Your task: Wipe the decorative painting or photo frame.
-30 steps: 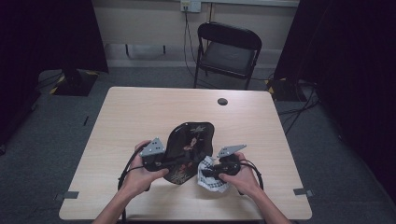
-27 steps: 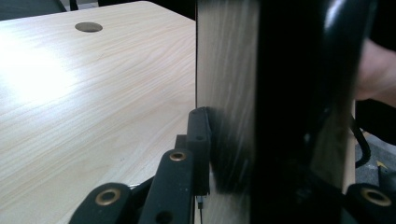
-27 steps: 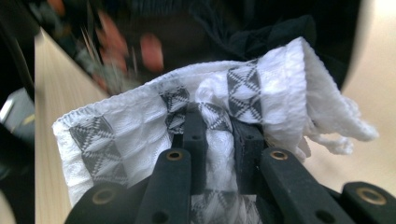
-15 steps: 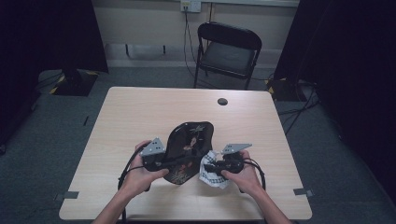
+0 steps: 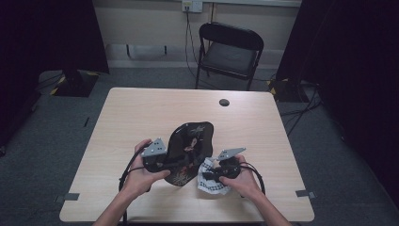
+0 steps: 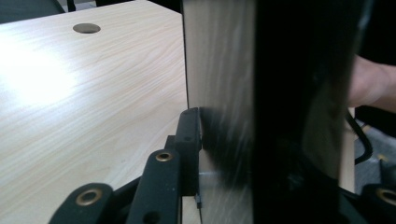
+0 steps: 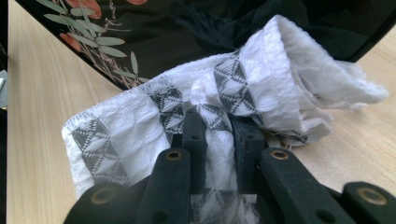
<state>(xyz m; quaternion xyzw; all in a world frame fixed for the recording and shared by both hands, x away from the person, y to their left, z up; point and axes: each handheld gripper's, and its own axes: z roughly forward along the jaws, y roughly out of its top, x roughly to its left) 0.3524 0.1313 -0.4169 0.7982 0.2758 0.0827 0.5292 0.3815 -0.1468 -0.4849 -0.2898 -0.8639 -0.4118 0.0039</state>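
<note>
The table [image 5: 141, 113] is the biggest thing before me, pale wood, with a small dark round cap [image 5: 224, 102] set in its far side and a black folding chair [image 5: 229, 52] standing beyond that edge. On the near half, between my two hands, sits the black tray [image 5: 190, 146], glossy, painted with leaves and orange petals, tipped up on its near edge so its face leans away from me. My left gripper [image 5: 171, 162] has the tray's near left rim between its jaws; those jaws have just been easing apart, and in the left gripper view the one jaw I can see lies close along the tray's edge (whether the pad presses on it I cannot tell). Just right of the tray, touching its lower rim, lies the white cloth [image 5: 209, 178] with grey triangle patterns, crumpled on the tabletop. My right gripper [image 5: 210, 175] is clamped on that cloth: in the right gripper view the two black jaws stand nearly together with a fold of the fabric pinched between them.
</note>
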